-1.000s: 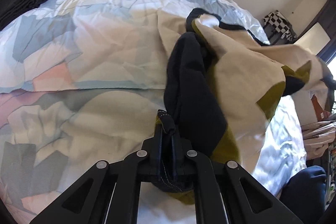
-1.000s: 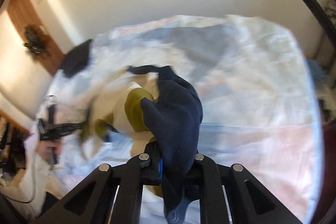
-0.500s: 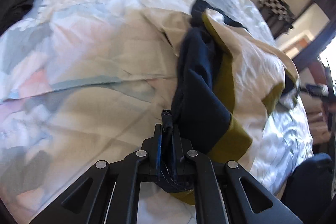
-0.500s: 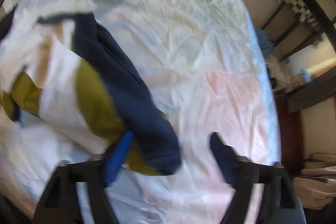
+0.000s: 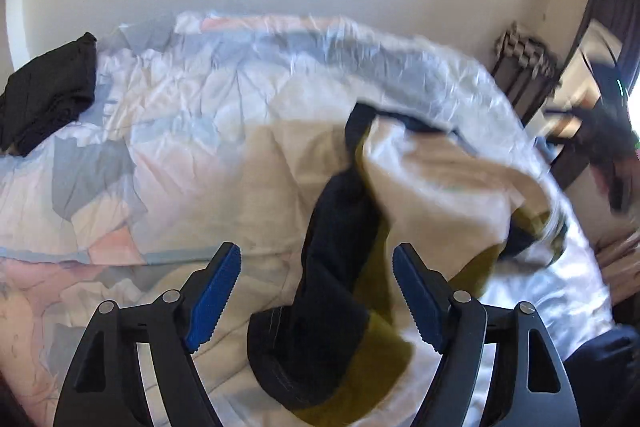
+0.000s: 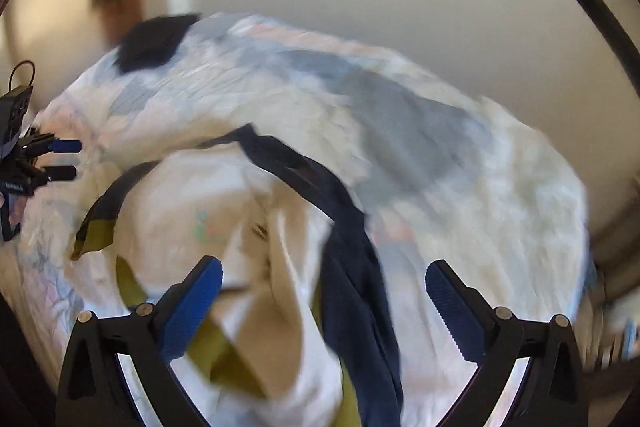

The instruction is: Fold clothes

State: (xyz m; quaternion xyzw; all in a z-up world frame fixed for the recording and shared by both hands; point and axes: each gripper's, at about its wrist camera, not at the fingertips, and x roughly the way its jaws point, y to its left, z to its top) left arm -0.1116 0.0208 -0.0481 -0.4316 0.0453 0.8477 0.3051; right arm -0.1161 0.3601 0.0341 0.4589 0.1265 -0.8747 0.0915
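A cream garment (image 5: 432,179) with navy and olive panels lies loosely bunched on the bed; the right wrist view shows it too (image 6: 192,211). My left gripper (image 5: 316,249) hangs over its navy sleeve (image 5: 336,227). Its jaws are opening, and the sleeve lies between the blue pads (image 5: 216,291), clear of both. My right gripper (image 6: 325,263) hovers above the garment's other end with jaws opening wide; cloth sits below the gap, untouched by the pads (image 6: 452,311). At the left edge of the right wrist view is my left gripper (image 6: 70,159).
The bed carries a crumpled pastel patchwork duvet (image 5: 180,115). A folded black garment (image 5: 44,95) rests at its far left corner, also (image 6: 154,41). A plain wall runs behind. A checkered cloth on a rack (image 5: 524,55) stands beyond the bed's right side.
Both grippers were shut on the garment's navy parts a second ago. The right one opened first and swung over it, then the left opened. The garment now lies free on the bed.
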